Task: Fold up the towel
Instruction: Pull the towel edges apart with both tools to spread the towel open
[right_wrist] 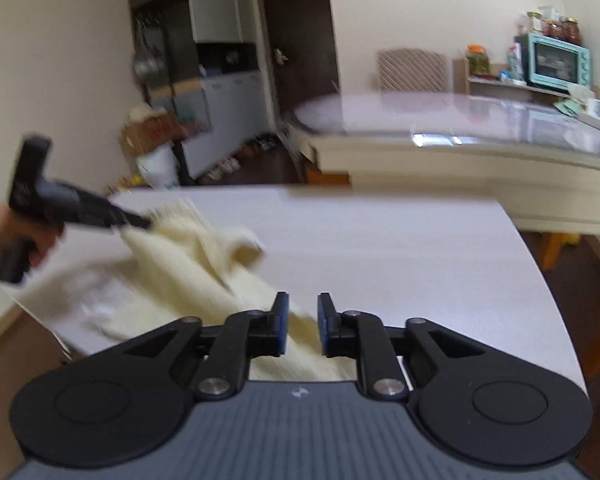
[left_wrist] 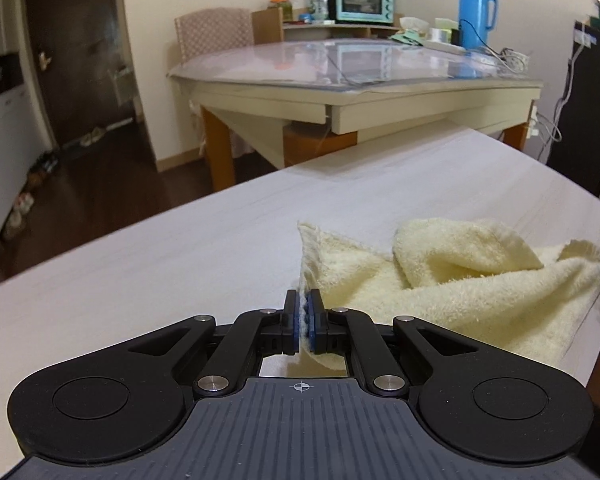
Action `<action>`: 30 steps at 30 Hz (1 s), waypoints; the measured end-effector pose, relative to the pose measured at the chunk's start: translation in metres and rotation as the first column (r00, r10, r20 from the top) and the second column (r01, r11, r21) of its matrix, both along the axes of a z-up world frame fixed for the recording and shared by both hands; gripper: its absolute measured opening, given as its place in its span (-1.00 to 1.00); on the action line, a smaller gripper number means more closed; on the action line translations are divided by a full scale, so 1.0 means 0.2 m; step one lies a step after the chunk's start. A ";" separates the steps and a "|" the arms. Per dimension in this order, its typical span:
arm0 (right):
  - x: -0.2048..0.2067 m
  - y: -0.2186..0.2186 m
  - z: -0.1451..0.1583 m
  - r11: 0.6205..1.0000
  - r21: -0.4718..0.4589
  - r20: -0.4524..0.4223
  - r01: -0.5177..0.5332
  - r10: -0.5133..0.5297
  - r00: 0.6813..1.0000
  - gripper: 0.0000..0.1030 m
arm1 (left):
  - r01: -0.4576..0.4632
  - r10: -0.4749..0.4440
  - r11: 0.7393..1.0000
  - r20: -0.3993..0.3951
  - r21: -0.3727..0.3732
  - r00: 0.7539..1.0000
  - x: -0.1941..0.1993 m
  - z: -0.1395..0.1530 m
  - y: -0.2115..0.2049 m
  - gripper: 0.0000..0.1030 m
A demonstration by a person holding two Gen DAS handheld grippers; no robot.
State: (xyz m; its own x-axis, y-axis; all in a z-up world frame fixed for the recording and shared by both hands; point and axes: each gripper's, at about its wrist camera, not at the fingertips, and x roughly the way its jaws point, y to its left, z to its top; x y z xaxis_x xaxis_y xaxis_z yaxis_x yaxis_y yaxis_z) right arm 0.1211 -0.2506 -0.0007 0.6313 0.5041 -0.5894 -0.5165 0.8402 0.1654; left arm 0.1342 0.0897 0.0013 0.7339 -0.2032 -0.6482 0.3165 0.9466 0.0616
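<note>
The left gripper (left_wrist: 302, 322) is pinching an edge of the cream towel (left_wrist: 452, 280) tight and lifting it off the white table (left_wrist: 160, 264), while the right gripper (right_wrist: 302, 330) is hanging over the near end with its jaws apart, holding nothing. To do this well, the right one should be grabbing the matching corner so both can pull the cloth flat before folding. The towel is lying bunched, and though the right view is blurry, its long side seems to be running from one gripper to the other.
</note>
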 end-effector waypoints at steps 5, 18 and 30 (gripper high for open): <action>0.12 0.12 0.07 0.996 0.071 0.009 -0.058 0.058 0.998 -0.12 | 0.028 -0.028 0.999 0.025 -0.015 0.999 -0.05 0.00 -0.01 -0.92; 0.57 0.36 -0.14 0.985 0.163 -0.232 -0.049 0.086 0.969 -0.47 | 0.038 -0.034 0.998 0.080 -0.049 0.996 -0.14 -0.02 0.00 -0.92; 0.44 0.16 0.06 0.998 0.011 0.168 0.068 -0.069 0.983 -0.85 | -0.029 0.035 0.996 0.077 -0.079 0.996 -0.01 -0.04 0.00 -0.92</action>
